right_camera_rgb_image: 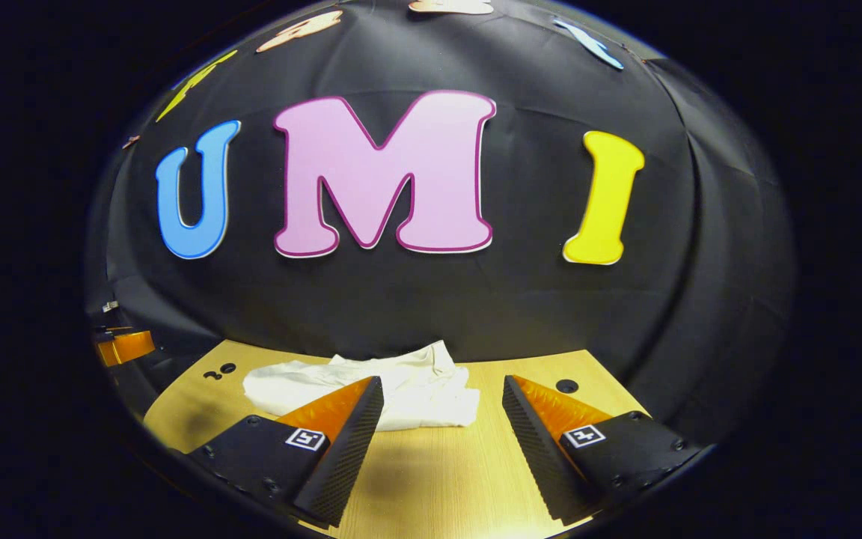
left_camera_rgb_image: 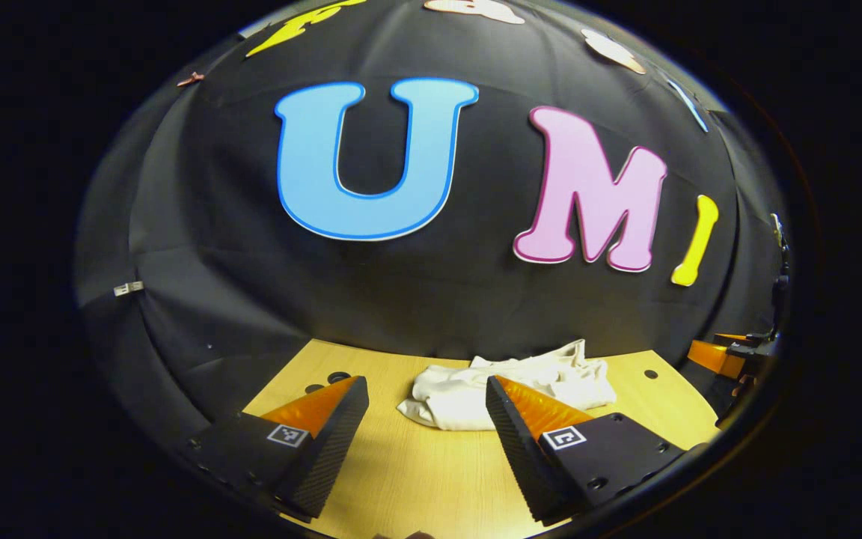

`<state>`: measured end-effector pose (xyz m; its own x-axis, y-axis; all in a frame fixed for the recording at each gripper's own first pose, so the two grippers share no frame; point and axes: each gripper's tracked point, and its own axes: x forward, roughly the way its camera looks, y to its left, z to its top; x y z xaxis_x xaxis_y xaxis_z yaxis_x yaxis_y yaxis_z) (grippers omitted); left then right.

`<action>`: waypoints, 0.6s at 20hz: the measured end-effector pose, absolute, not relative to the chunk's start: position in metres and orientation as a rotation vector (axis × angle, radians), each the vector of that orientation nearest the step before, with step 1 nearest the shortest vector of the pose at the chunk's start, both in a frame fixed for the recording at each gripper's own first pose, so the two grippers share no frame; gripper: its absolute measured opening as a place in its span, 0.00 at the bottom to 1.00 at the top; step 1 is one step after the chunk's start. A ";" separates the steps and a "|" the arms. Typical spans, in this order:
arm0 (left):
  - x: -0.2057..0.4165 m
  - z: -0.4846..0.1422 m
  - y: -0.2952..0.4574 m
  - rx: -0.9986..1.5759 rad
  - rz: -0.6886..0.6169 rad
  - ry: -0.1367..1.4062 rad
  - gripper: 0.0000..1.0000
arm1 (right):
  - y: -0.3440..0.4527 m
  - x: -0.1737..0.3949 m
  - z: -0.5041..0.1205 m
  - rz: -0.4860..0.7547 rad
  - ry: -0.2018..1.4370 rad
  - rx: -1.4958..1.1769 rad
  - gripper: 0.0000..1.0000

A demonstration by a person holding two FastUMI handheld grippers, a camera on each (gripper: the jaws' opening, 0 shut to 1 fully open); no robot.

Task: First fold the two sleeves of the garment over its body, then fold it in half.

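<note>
Here garment [left_camera_rgb_image: 509, 389] [right_camera_rgb_image: 371, 389] crumpled; both claws agape; table [left_camera_rgb_image: 416, 471] holes differ.

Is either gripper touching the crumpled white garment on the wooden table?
Apart. In both views the open left gripper and right gripper hover short of the white garment, bare table beneath them.

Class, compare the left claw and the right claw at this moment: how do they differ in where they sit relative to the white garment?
In its own view, the left claw frames the white garment between its fingers, while the right claw has the garment toward its left finger. The left claw's right finger overlaps the cloth; the right claw's left finger does. Both are open, hold nothing, and hover above the wooden table.
</note>
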<state>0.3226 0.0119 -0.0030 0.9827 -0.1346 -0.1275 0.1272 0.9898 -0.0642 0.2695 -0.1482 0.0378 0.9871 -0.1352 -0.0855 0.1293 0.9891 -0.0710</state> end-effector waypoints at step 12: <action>0.125 -0.018 -0.011 -0.044 -0.225 0.077 0.97 | -0.129 0.088 0.009 -0.108 0.127 0.009 0.98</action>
<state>0.1249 -0.0113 -0.0179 0.9718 -0.2248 -0.0716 0.2214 0.9738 -0.0520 0.0877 -0.1290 0.0087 0.9861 -0.1066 -0.1273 0.1077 0.9942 0.0020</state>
